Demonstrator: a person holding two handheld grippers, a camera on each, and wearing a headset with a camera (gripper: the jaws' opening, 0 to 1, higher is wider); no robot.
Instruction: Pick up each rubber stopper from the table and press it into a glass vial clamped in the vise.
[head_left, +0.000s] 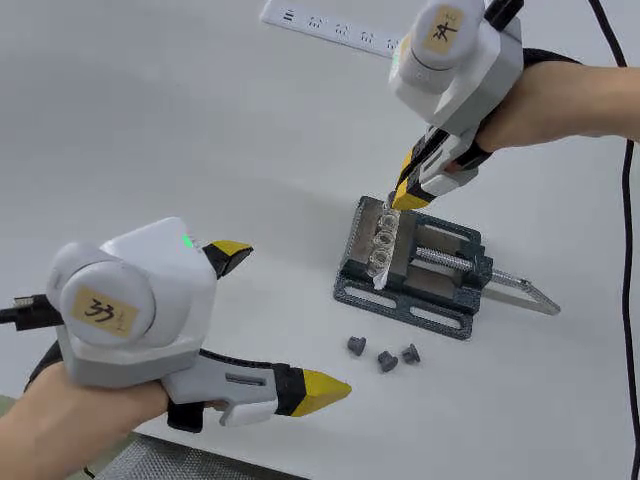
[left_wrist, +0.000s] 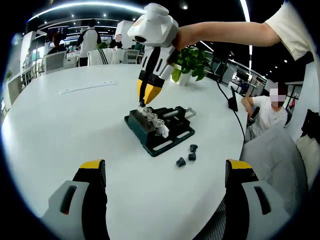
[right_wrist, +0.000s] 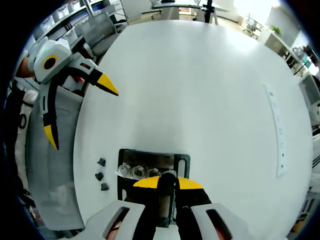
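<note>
At a white table (head_left: 150, 120), the left gripper (head_left: 285, 320) is hovering wide open, near left. The right gripper (head_left: 405, 200), over the dark vise (head_left: 352, 265) and its clear glass vials (head_left: 381, 243), is pinching a dark stopper (right_wrist: 168, 177). Three grey stoppers (head_left: 387, 360) are lying just near of the vise.

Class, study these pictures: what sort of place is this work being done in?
Likely an open-plan office or shared workspace: a large round white table, a leafy green potted plant, and white office chairs beyond it.
</note>
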